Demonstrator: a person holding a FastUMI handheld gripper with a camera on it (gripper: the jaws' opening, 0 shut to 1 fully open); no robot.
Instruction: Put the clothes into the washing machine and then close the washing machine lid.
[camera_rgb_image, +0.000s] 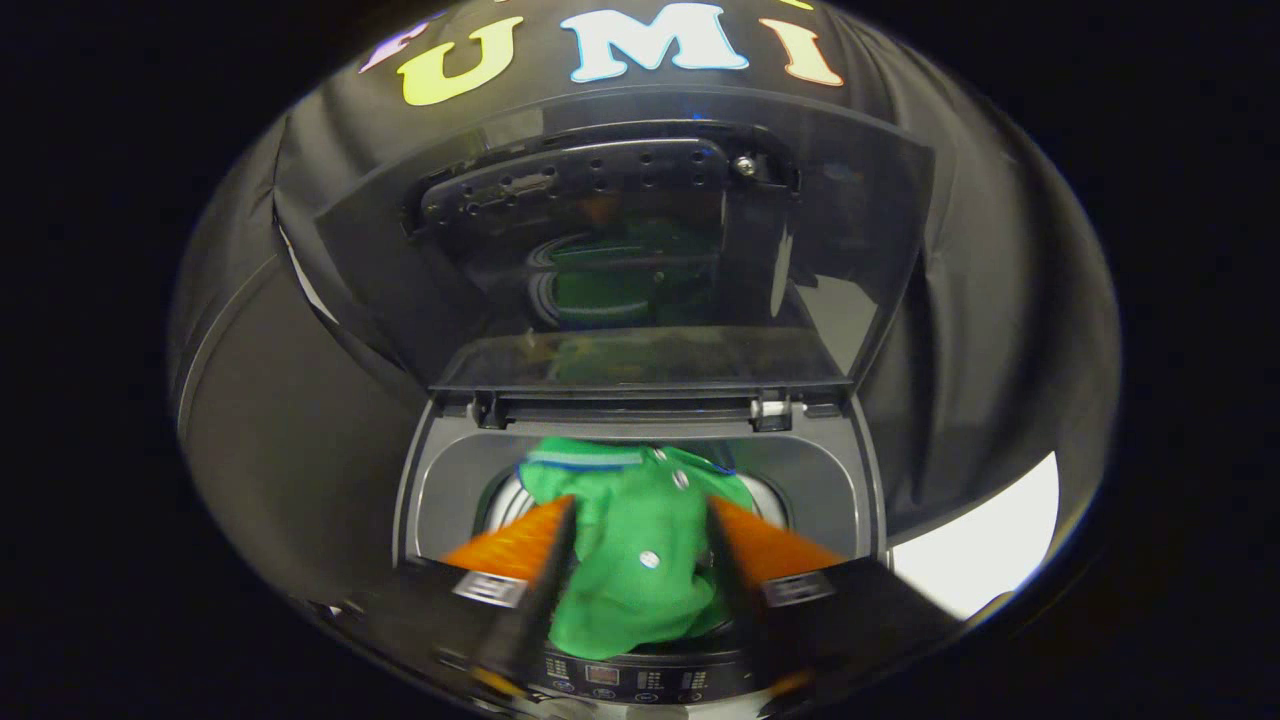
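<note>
I had the gripper (640, 515) above the front edge of the washer (425, 500), looking down and forward into its open top. Its fingers (520, 545) stood apart, and the green shirt (640, 560) lay in the gap between them. I could not tell whether either finger touched the cloth; both edges ran close along its sides, but the picture was blurred there.

The shirt sat in the mouth of the drum (505, 500), bunched up, with its striped collar toward the hinge side and two pale buttons showing down its middle. Its lower part hung toward the front, close to the control panel (625, 682), which lay just below the fingers.

The lid (850, 250) stood raised behind the opening, tilted back against the dark cloth wall (1000, 330). It was dark and see-through, and a green reflection of the shirt showed in it. A perforated black plate (580, 180) sat near its upper edge. Beyond the washer on the right, a pale patch of floor (990, 550) showed.
</note>
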